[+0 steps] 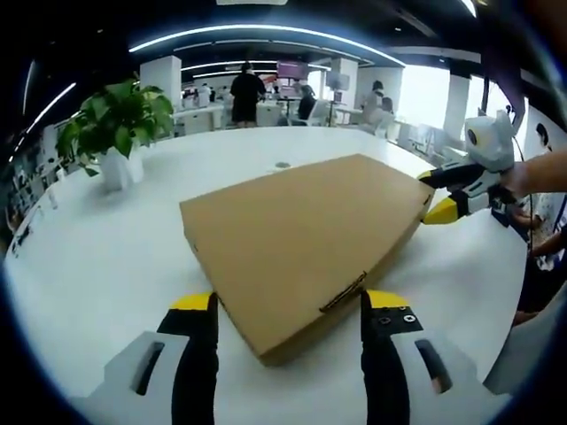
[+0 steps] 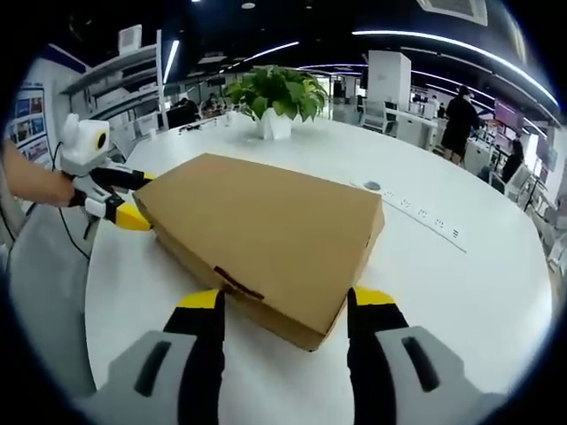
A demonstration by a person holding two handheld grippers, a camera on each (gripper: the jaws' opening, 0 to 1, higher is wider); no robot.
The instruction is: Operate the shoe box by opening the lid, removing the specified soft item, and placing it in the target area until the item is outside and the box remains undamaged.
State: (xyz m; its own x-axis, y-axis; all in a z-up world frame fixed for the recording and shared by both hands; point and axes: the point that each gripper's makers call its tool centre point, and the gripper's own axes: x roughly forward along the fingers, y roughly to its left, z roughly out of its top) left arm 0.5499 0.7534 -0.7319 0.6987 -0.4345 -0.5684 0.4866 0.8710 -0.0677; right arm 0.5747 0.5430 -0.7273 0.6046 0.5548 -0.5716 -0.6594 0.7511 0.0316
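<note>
Box lid is shut and it sits flat on the white table, a gripper at each end. Left gripper is spread wide, jaws straddling the near corner of the box, not pinching anything as far as I can tell. Right gripper is the same deal at the opposite end, jaws open on either side of its corner. Each one also pops up in the other's view, yellow tips right at the cardboard edge.

For the opening step, I'd say get one jaw under the lid lip by the little tab slot and lift slowly while the other gripper pins the base, so the cardboard doesn't tear or crease.

Can't see the soft item at all, it's presumably inside. No marked target area that I can make out either. A plant stands well behind the box, with people far off in the background.
</note>
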